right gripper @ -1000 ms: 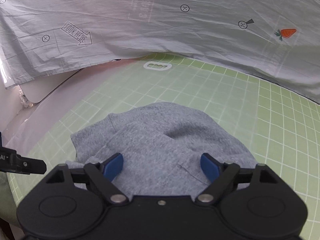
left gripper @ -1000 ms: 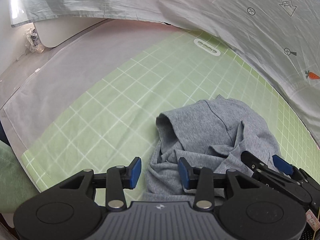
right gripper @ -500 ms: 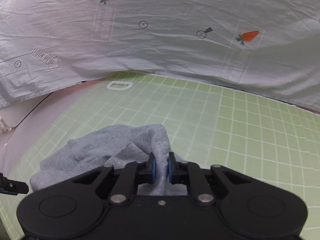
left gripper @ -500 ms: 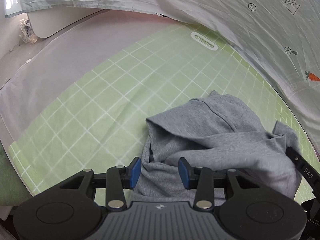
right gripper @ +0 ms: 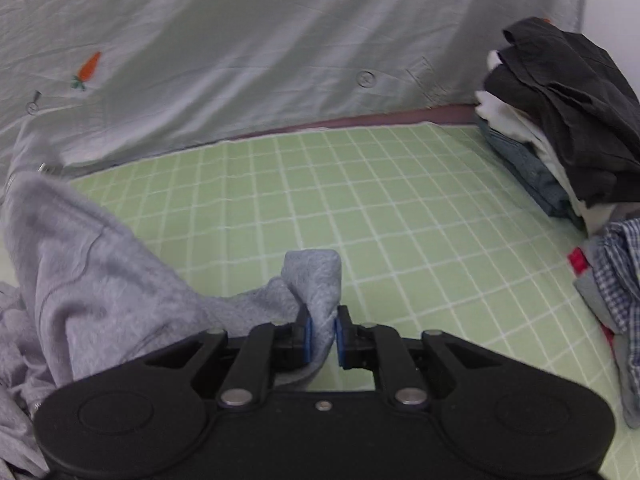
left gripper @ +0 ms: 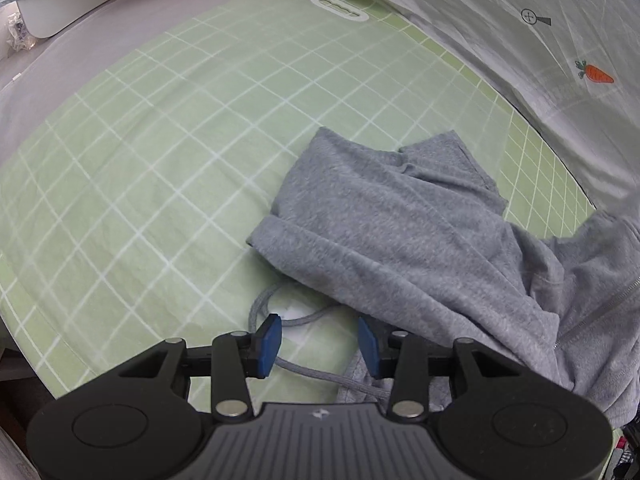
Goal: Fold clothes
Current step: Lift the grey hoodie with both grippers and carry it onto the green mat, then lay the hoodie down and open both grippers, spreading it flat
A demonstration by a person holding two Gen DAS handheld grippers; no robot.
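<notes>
A grey zip hoodie [left gripper: 400,232] lies crumpled on the green checked mat [left gripper: 168,152], stretched up toward the right. Its drawstring cord [left gripper: 264,300] loops on the mat just ahead of my left gripper [left gripper: 319,342], which is open with nothing between its blue pads. In the right wrist view my right gripper [right gripper: 321,336] is shut on a fold of the grey hoodie [right gripper: 100,292], a tuft of cloth sticking up above the pads. The rest of the garment trails off to the left of that gripper.
A pale sheet with carrot prints [right gripper: 240,48] hangs behind the mat. A stack of folded dark and white clothes [right gripper: 560,120] stands at the right, with a blue checked garment [right gripper: 620,288] below it. A white handle slot [left gripper: 339,7] marks the mat's far edge.
My right gripper closed on the hoodie and pulled it to the right, spreading it out. The left gripper stayed open; the drawstring now lies exposed before it.
</notes>
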